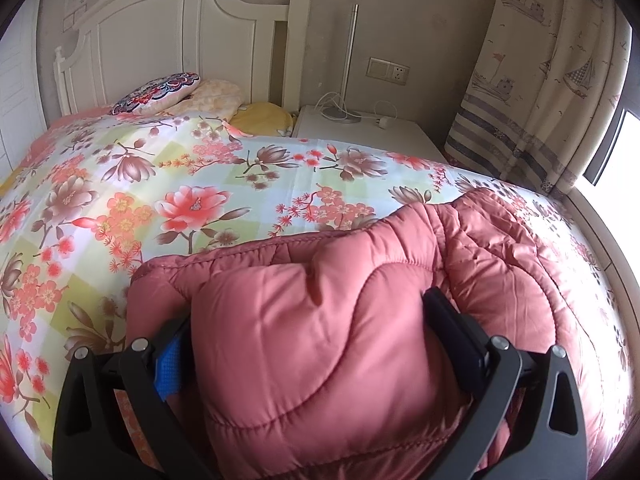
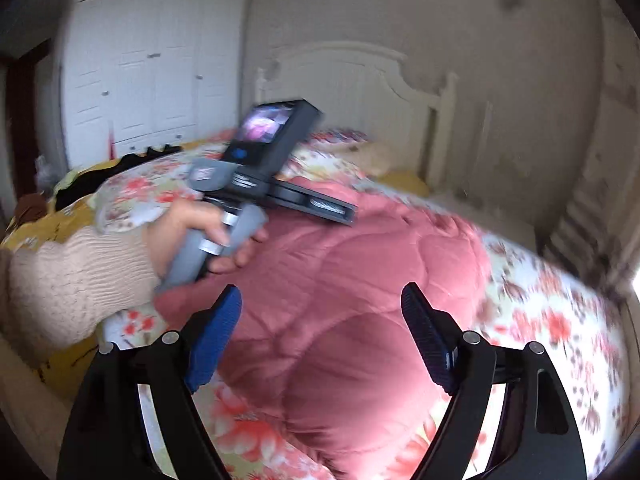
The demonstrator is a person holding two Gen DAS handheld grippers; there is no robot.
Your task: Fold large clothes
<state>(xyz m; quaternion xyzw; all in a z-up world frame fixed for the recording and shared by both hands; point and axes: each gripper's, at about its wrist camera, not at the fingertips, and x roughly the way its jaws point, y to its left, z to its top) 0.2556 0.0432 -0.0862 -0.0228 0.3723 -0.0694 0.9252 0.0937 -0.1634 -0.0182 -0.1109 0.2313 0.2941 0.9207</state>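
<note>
A pink quilted puffer jacket (image 1: 360, 300) lies bunched on the floral bedspread (image 1: 200, 184). In the left wrist view my left gripper (image 1: 308, 312) has its jaws wide apart with a thick fold of the jacket bulging between them; the fingers (image 1: 452, 328) press its sides. In the right wrist view my right gripper (image 2: 320, 320) is open and empty just above the jacket (image 2: 360, 280). The left gripper's body (image 2: 260, 168), held by a hand, sits over the jacket's far side; that view is motion-blurred.
A white headboard (image 1: 180, 40) and pillows (image 1: 160, 94) are at the bed's head. A white nightstand (image 1: 368, 132) with a lamp (image 1: 348, 60) stands beside it, and a curtain (image 1: 540, 80) hangs on the right. A white wardrobe (image 2: 152, 68) and dark clothes (image 2: 120, 168) are on the far side.
</note>
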